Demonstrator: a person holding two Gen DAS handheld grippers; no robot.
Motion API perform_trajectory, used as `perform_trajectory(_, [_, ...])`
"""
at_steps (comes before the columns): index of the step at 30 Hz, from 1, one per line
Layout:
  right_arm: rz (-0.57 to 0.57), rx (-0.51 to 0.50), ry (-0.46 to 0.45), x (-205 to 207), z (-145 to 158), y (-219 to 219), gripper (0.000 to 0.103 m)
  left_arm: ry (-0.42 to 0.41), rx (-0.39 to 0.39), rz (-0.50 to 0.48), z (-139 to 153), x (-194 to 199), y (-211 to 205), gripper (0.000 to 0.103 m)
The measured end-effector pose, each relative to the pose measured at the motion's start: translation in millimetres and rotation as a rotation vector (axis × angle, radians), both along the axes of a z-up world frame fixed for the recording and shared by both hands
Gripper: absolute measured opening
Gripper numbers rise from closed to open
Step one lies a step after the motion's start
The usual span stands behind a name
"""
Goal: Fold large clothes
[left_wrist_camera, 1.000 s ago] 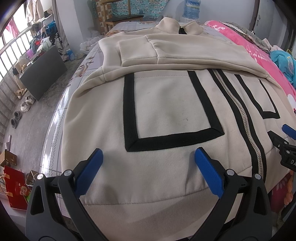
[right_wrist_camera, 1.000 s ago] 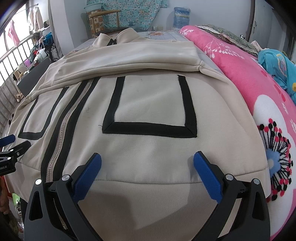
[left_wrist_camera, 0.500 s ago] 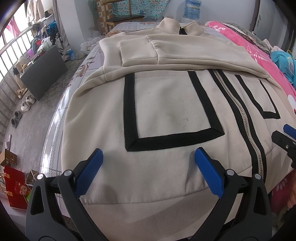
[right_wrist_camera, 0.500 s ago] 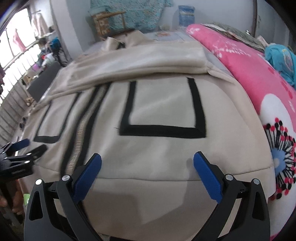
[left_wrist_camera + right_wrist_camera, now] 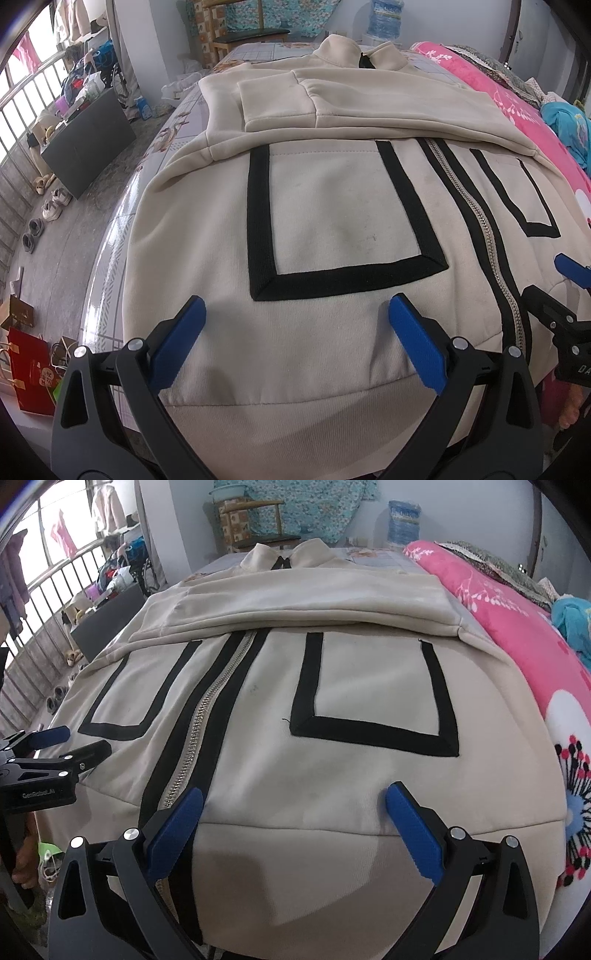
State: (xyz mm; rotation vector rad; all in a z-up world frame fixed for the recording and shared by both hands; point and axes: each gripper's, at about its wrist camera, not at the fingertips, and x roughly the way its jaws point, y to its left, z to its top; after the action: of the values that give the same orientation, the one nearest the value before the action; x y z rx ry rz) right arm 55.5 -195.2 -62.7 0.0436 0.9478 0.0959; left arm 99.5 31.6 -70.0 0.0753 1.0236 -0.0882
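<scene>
A cream zip jacket with black trim lay front-up on the bed, its hem at the near edge and its sleeves folded across the chest. The left gripper hovered over the hem's left half, fingers released and grasping nothing. The right gripper hovered over the right half beside the zipper, likewise released. A pink quilt lay along the bed's right edge.

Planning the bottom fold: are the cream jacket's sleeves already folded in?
Folded in: both sleeves lie across the cream zip-up jacket's chest, above its black-trimmed pockets.
</scene>
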Motion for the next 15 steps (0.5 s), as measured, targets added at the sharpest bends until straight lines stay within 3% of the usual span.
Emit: perform_trajectory(15, [-0.004,-0.030,-0.030,-3.0,-3.6,4.9,0.097,-0.012,0.002,-0.005,-0.4,-1.1,-0.2,0.096])
